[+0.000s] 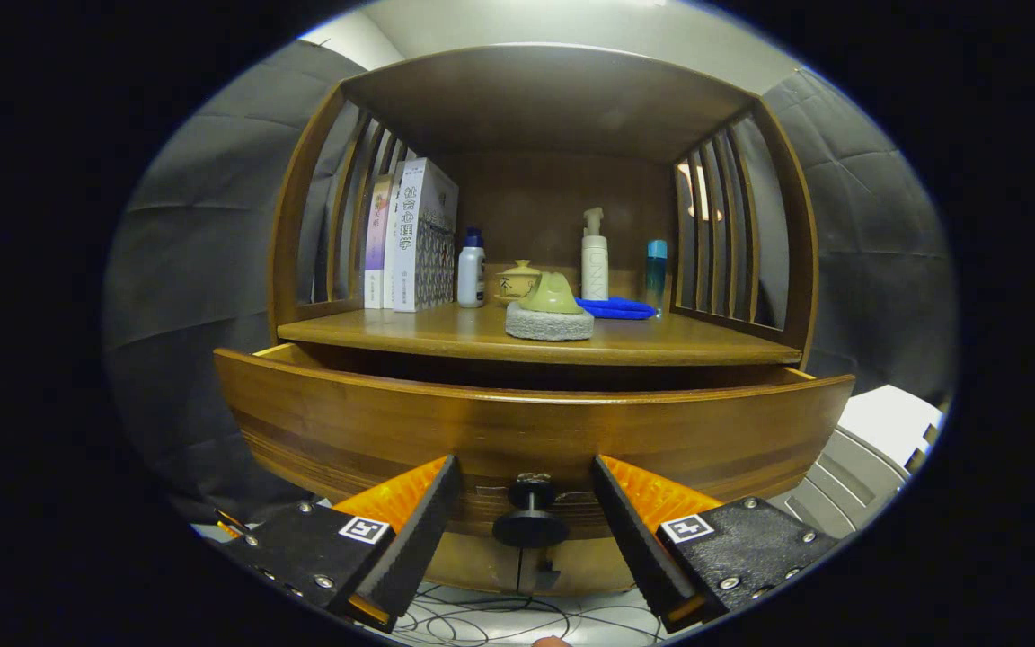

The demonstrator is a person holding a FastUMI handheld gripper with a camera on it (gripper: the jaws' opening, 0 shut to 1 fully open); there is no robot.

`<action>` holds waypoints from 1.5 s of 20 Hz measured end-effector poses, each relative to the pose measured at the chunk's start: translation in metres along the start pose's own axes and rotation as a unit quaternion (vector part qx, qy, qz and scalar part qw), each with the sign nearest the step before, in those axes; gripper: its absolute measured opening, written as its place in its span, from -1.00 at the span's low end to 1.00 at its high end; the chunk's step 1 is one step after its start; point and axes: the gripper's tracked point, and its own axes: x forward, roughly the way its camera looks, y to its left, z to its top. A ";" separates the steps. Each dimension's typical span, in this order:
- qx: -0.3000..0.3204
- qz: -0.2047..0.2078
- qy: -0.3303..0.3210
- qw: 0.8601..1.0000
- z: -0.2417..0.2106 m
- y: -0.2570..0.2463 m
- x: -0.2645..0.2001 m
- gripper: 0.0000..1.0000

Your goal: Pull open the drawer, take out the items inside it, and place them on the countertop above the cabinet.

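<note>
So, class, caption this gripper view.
Open gripper straddles the knob of a partly open drawer.

Dark cloth walls point(203, 207), pale ceiling point(571, 22)

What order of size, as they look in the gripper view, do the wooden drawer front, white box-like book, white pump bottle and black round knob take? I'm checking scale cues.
1. Wooden drawer front
2. White box-like book
3. Black round knob and white pump bottle: unsure, since the knob sits far nearer, between the open gripper fingers.
</note>
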 end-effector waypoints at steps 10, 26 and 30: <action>0.022 -0.002 0.006 1.000 0.013 0.000 0.039 0.88; -0.007 0.019 -0.019 1.000 0.031 -0.009 0.013 0.90; -0.010 0.010 -0.045 0.999 0.056 -0.030 -0.026 0.89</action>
